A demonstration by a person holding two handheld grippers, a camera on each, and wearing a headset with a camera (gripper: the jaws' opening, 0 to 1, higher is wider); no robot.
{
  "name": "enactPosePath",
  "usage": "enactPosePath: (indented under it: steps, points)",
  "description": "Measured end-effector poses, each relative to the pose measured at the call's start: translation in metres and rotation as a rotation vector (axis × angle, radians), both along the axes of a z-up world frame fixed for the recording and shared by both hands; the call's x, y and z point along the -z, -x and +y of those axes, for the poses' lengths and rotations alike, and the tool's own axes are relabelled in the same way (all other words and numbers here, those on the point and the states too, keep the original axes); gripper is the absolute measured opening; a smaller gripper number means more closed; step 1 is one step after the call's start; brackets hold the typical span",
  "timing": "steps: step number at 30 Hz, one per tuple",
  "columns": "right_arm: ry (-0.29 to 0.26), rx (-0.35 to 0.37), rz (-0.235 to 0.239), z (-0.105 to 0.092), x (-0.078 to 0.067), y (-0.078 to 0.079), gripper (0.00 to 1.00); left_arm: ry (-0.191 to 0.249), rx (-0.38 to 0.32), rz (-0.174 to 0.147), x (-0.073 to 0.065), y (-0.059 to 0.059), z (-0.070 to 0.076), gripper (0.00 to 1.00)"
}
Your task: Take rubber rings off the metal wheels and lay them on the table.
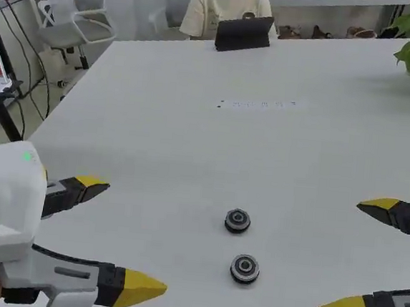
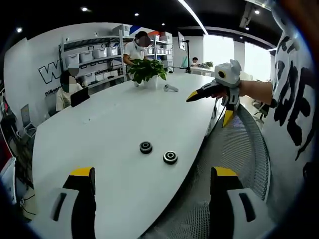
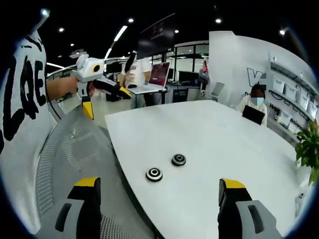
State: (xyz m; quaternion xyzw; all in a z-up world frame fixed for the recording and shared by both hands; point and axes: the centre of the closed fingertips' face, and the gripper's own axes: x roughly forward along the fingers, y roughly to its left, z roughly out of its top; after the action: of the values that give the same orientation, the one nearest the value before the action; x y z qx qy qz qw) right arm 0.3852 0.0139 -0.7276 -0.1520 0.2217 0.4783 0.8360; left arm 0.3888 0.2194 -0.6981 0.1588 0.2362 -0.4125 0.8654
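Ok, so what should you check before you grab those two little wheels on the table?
1. Wheels in sight on the table: the near wheel and the far wheel lie flat and apart from each other: ok.
2. Dark rubber rings seem to be on both wheels: ok.
3. Left tool open, holding nothing: ok.
4. Right tool open, holding nothing: ok.
5. Bare table beside the wheels for laying the rings down: ok.
6. How tightly the rings sit: cannot tell.
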Motion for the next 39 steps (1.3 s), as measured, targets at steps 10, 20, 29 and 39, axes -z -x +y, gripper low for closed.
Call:
enactPosePath:
  steps: [10,20,29,39]
  points:
    - [0.008,-0.007,0.004,-0.0003,0.0023,0.0005,0.97,-0.006,0.002,0.003,0.0017,0.0005,-0.0008,0.94]
    - [0.007,-0.003,0.002,-0.0016,0.0014,-0.0009,0.97,-0.004,-0.005,-0.008,-0.0009,-0.0022,0.0025,0.94]
    - [0.005,0.004,0.003,-0.0009,0.0025,-0.0012,0.97,0.002,-0.017,-0.010,-0.0008,-0.0031,0.0062,0.94]
    - [0.004,0.006,0.002,-0.0003,0.0021,-0.0015,0.97,0.007,-0.021,-0.012,-0.0019,-0.0031,0.0070,0.94]
